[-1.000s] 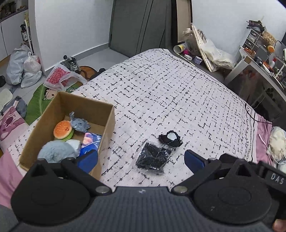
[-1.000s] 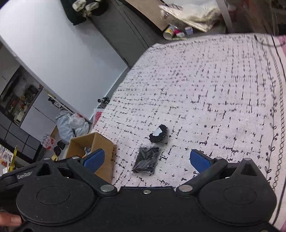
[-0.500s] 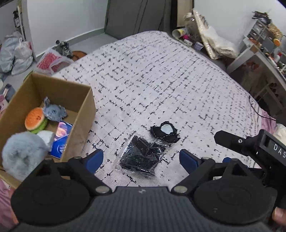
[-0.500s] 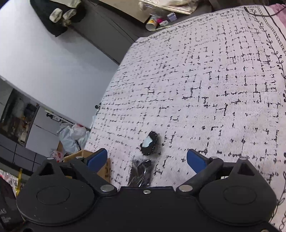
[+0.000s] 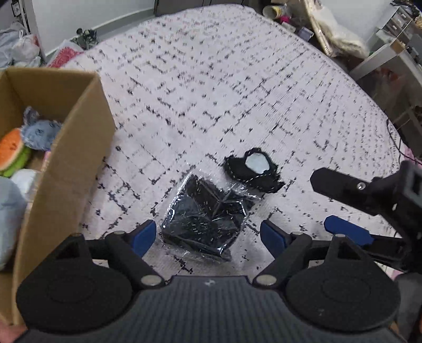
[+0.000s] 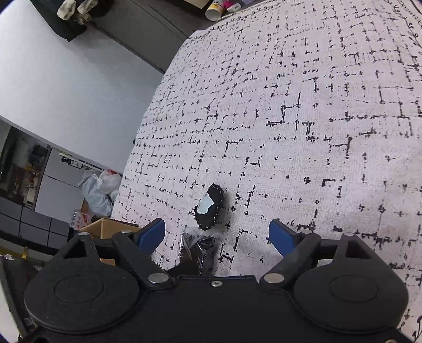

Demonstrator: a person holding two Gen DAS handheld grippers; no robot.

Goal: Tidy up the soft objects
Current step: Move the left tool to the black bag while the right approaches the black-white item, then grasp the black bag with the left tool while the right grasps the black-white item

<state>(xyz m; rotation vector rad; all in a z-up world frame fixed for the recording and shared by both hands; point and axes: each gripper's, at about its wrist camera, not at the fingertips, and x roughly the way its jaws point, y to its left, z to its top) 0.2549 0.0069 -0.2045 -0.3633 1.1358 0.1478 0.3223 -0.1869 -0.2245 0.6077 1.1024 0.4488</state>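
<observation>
Both grippers dropped toward bed, jaws just narrowing, nothing pinched. Left gripper (image 5: 208,233) brackets plastic-wrapped black packet (image 5: 208,213); right gripper (image 6: 217,233) gapes near black pouch (image 6: 209,207), packet's 1 o'clock. Cardboard box (image 5: 71,158) at 9 o'clock. Pickup imminent.

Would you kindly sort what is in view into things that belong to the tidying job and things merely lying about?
Belonging to the job:
plastic-wrapped black bundle
small black pouch
cardboard box
plush toys already inside it

Lying about:
plastic bags on the floor
paper cup
desk clutter
</observation>
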